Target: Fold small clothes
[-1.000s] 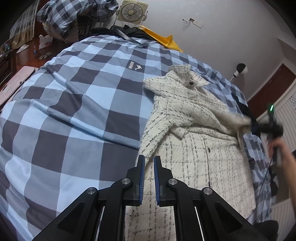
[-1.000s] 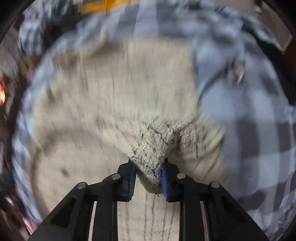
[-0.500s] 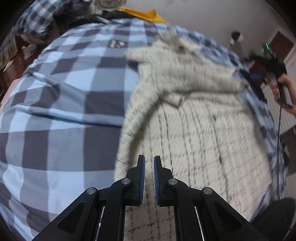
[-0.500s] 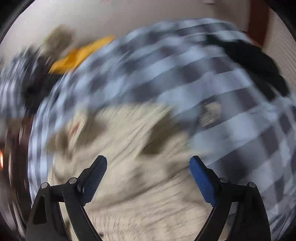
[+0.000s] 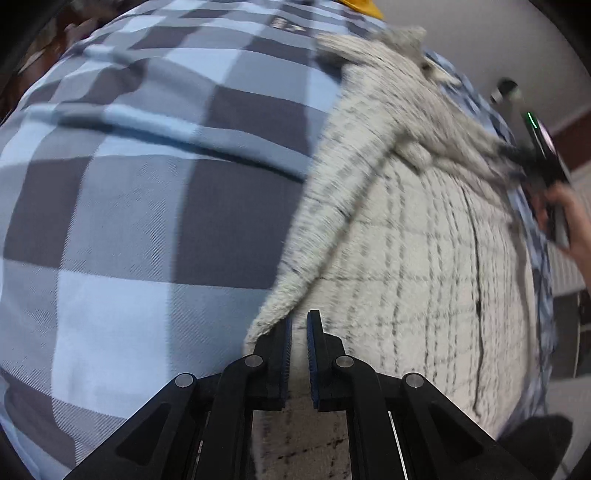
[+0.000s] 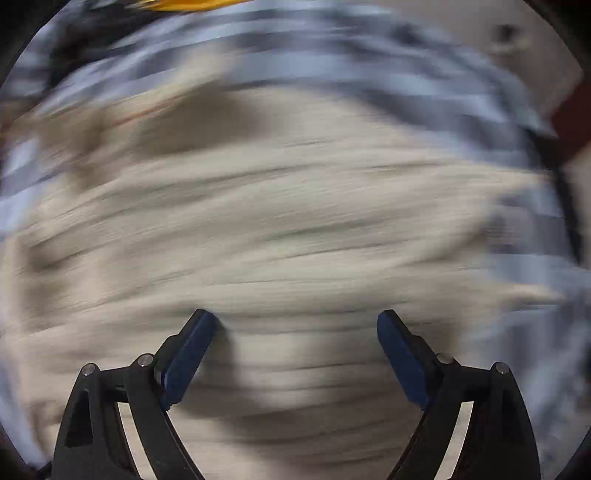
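Note:
A cream tweed jacket [image 5: 424,258] with dark check lines lies spread on a blue and grey checked bedspread [image 5: 129,221]. One sleeve [image 5: 332,206] is folded down along the jacket's left edge. My left gripper [image 5: 299,321] hangs low at that sleeve's cuff [image 5: 273,317]. It is shut, with nothing pinched that I can see. At the far right of the left wrist view, a person's hand [image 5: 565,218] holds the other tool by the jacket's far side. In the blurred right wrist view, my right gripper [image 6: 295,325] stands wide open above the jacket [image 6: 295,221], holding nothing.
The bedspread [image 6: 332,62] reaches well past the jacket to the left and top. A yellow object [image 5: 364,9] lies at the bed's far end, near the pale wall [image 5: 480,37]. A dark red door [image 5: 572,136] stands at the right.
My right gripper let go of the cream fold it pinched, opened wide and swept over the jacket. My left gripper, still shut, sank toward the sleeve's cuff.

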### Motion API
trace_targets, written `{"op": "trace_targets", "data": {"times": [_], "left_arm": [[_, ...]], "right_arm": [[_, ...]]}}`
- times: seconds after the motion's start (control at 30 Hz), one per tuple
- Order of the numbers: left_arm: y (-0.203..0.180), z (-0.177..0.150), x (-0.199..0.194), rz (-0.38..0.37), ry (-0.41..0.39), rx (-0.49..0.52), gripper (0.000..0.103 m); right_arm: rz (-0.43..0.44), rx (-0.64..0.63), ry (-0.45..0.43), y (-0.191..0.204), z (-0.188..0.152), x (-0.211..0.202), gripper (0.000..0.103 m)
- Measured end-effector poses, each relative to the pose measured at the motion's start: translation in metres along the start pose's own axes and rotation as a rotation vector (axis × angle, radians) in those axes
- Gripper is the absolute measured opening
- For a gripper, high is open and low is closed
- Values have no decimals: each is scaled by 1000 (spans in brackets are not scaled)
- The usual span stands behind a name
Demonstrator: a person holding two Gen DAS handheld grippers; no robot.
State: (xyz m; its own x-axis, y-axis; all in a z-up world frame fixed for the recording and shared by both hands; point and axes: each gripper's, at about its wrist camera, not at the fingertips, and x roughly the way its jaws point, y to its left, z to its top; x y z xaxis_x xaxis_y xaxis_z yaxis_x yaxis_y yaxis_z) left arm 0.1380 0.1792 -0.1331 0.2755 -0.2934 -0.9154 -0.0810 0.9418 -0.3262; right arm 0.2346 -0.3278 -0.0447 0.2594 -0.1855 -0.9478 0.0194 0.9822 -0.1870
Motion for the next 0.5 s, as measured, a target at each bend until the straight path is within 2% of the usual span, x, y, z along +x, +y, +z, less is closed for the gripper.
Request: {"op": "trace_targets", "data": {"times": [0.03, 0.1, 0.13, 0.23, 0.27, 0.33, 0.4, 0.5], "left_arm": [[4, 1, -4, 38, -10, -2, 7], [11, 2, -12, 54, -27, -19, 7], [11, 2, -18, 84, -41, -16, 8], [-2, -3, -37, 280, -93, 70, 8], [-7, -7, -46, 302, -113, 98, 8], [-19, -16, -63, 264, -144, 146, 8], [-37, -33, -81, 161, -166, 213, 8], [-67, -51, -98, 51, -169, 307, 8]], "right_arm": [[-56, 53, 7, -34, 3, 3, 87], [-72, 137, -2, -86, 0, -2, 87], [-62, 174, -14, -111, -5, -9, 87], [33, 216, -48, -168, -34, -41, 88], [66, 227, -63, -182, -47, -55, 88], [162, 258, -82, -209, -80, -91, 89], [250, 279, -71, -211, -102, -107, 89], [396, 284, 16, -215, -145, -149, 89]]}}
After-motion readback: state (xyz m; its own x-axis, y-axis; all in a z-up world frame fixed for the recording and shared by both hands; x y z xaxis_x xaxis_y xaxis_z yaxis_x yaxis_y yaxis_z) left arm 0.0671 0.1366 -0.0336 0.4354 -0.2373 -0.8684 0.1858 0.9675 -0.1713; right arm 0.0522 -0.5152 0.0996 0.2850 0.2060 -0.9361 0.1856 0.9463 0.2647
